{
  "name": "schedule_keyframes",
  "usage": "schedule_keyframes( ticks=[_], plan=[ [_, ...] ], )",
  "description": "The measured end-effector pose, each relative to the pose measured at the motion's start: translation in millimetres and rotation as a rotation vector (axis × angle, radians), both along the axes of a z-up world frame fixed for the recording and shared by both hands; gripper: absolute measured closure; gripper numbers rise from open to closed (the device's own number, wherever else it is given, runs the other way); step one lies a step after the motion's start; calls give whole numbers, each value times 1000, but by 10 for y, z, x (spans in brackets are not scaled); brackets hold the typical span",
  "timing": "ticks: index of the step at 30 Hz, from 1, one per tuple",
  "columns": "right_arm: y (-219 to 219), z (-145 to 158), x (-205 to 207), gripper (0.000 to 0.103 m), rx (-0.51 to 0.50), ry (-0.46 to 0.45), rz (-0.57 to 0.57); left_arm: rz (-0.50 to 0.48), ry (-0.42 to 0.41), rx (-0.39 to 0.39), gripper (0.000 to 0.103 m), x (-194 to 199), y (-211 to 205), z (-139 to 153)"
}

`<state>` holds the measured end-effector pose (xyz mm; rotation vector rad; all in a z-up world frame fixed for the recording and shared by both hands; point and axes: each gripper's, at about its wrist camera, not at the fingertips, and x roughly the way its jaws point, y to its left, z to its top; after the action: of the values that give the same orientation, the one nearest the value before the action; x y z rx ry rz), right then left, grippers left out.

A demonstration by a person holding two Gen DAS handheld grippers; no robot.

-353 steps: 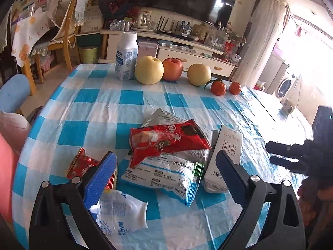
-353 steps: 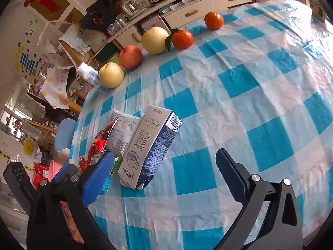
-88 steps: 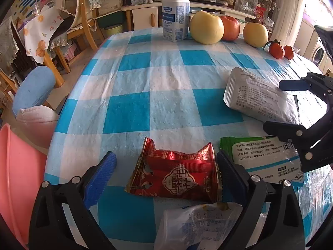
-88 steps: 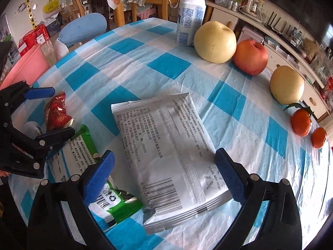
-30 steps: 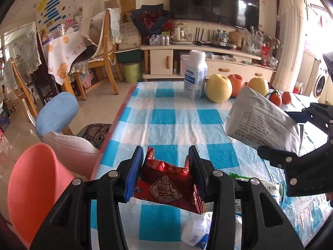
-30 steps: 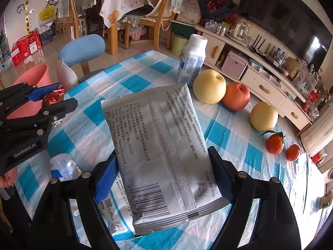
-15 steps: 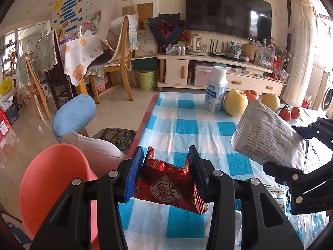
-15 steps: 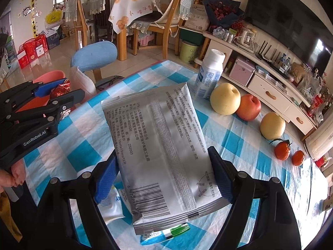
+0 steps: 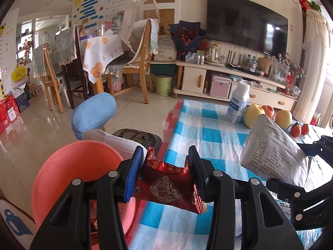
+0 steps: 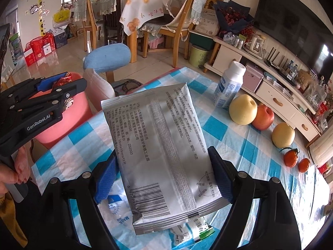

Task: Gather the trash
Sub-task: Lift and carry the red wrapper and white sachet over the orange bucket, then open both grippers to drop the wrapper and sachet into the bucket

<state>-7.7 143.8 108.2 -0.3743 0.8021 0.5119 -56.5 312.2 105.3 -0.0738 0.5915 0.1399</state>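
My left gripper is shut on a red snack wrapper and holds it in the air at the table's left edge, beside a pink bin on the floor. My right gripper is shut on a large silver printed packet, lifted above the table; that packet also shows in the left wrist view. The left gripper and the pink bin show at the left of the right wrist view. A white wrapper and a green-edged wrapper lie on the table under the silver packet.
A blue-checked tablecloth covers the table. At its far side stand a white bottle, two pears, an apple and two tangerines. A blue-backed chair stands beside the bin. Wooden chairs and a TV cabinet are behind.
Both grippers have carried their wrappers left and up. The left gripper has moved from over the table to its left edge, and the pink bin now fills more of its view.
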Motion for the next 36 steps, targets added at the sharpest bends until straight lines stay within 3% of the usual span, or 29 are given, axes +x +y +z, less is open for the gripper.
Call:
schedule_keyframes(
  ticks=[9,21,36],
  plan=[
    [385,98,-109,21,-16,-42,48,117,-20,-35,56,-117,457,44],
    [1191,216,-213,21,-51,-91,151,321,-10,-157,57,-239,1204,-51],
    [1957,25,-345,21,-150,-114,253,486,11,-299,56,-348,1746,-222]
  ],
)
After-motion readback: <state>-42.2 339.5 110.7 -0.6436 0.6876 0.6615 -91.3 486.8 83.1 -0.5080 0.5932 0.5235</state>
